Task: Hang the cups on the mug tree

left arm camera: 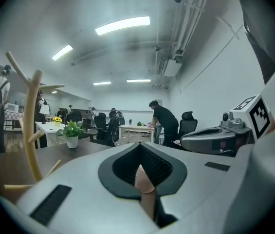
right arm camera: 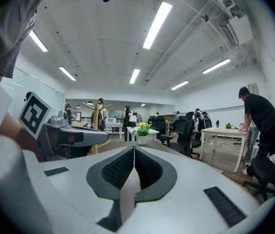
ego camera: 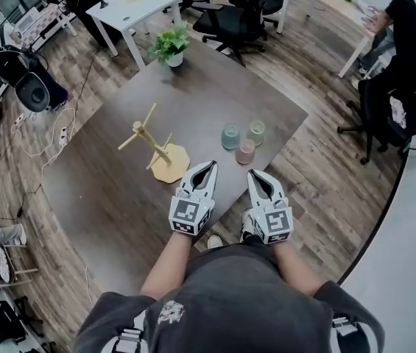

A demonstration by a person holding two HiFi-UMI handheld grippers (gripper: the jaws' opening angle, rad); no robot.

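Wooden mug tree [ego camera: 154,145] stands upright, trunk vertical; left tongs [ego camera: 209,165] and right tongs [ego camera: 252,173] closed, empty.

Head view: near edge of counter [ego camera: 112,197] hidden behind person's torso & both claws. Hands hidden under the marker cubes, only forearms show. Three cups [ego camera: 245,151] too small to tell handles or which way they face. Seated person top right cut off by pic edge.

Left gripper view: mug tree [left arm camera: 30,126] base hidden behind left claw [left arm camera: 140,150] body; lowest peg partly cut by it too. Pinkish strip in slit betw. its jaws, can't tell what it is.

Right gripper view: tree's lower stem & base hidden behind left claw's body; right claw [right arm camera: 134,152] body blocks the counter close in. Far-off people too small to make out.
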